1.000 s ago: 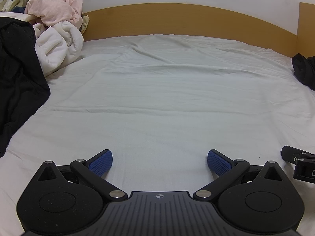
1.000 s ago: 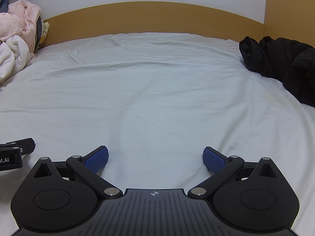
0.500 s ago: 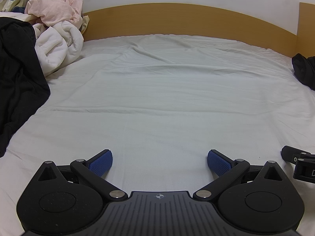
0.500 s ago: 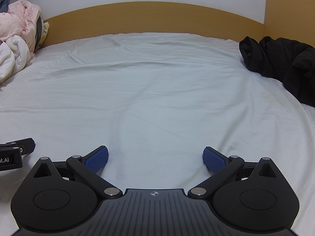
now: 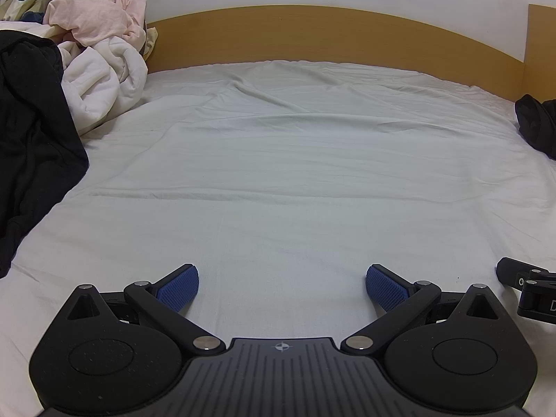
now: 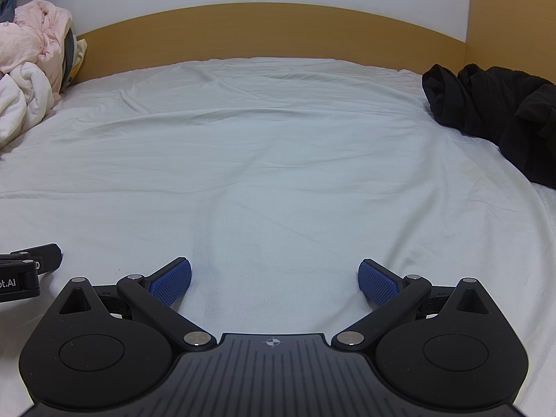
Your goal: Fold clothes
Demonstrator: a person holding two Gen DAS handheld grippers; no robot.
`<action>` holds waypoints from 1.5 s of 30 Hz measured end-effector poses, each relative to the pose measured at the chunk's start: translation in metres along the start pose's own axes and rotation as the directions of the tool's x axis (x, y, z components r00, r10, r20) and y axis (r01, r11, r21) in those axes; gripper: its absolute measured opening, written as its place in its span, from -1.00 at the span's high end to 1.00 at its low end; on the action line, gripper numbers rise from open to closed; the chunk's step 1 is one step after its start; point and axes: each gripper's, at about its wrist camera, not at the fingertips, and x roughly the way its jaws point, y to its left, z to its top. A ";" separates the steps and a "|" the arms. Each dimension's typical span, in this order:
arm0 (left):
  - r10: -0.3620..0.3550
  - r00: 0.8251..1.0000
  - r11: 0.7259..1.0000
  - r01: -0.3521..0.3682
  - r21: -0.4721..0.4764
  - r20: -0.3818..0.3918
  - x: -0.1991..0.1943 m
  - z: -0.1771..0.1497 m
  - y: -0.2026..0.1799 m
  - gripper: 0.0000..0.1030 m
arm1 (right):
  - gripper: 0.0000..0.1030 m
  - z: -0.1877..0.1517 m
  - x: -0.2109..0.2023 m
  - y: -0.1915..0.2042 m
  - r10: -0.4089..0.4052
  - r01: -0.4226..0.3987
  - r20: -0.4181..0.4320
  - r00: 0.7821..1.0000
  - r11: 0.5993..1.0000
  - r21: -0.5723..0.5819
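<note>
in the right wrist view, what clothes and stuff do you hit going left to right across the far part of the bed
pink garment → white bedding bundle just below it at the left edge → bare white sheet → black clothes pile at the right edge

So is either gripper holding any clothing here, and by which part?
Nothing held: left gripper and right gripper have open jaws over the bare white bedsheet.

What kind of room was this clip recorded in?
Most likely a bedroom: a bed with a white sheet, a curved wooden headboard against a white wall, and unfolded clothes heaped at the sides, pink and white on one, black on the other.
</note>
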 end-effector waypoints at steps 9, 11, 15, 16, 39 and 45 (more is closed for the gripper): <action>0.000 1.000 1.000 0.000 0.000 0.000 0.001 -0.001 0.001 -1.00 | -1.00 -0.001 0.000 -0.001 0.000 0.000 0.000 1.000 1.000 0.000; 0.000 1.000 1.000 0.000 0.000 0.000 0.001 -0.001 0.001 -1.00 | -1.00 -0.001 0.000 -0.001 0.000 0.000 0.000 1.000 1.000 0.000; 0.000 1.000 1.000 0.000 0.000 0.000 0.001 -0.001 0.002 -1.00 | -1.00 -0.001 0.000 -0.001 0.000 0.000 0.000 1.000 1.000 0.000; 0.000 1.000 1.000 0.000 0.000 0.000 0.001 -0.001 0.002 -1.00 | -1.00 -0.001 0.000 -0.001 0.000 0.000 0.000 1.000 1.000 0.000; 0.000 1.000 1.000 0.000 0.000 0.000 0.001 -0.001 0.001 -1.00 | -1.00 -0.003 -0.003 -0.002 0.000 0.000 0.000 1.000 1.000 0.000; 0.000 1.000 1.000 0.000 0.000 0.000 0.001 -0.001 0.001 -1.00 | -1.00 -0.004 -0.005 -0.002 0.000 0.000 0.000 1.000 1.000 0.000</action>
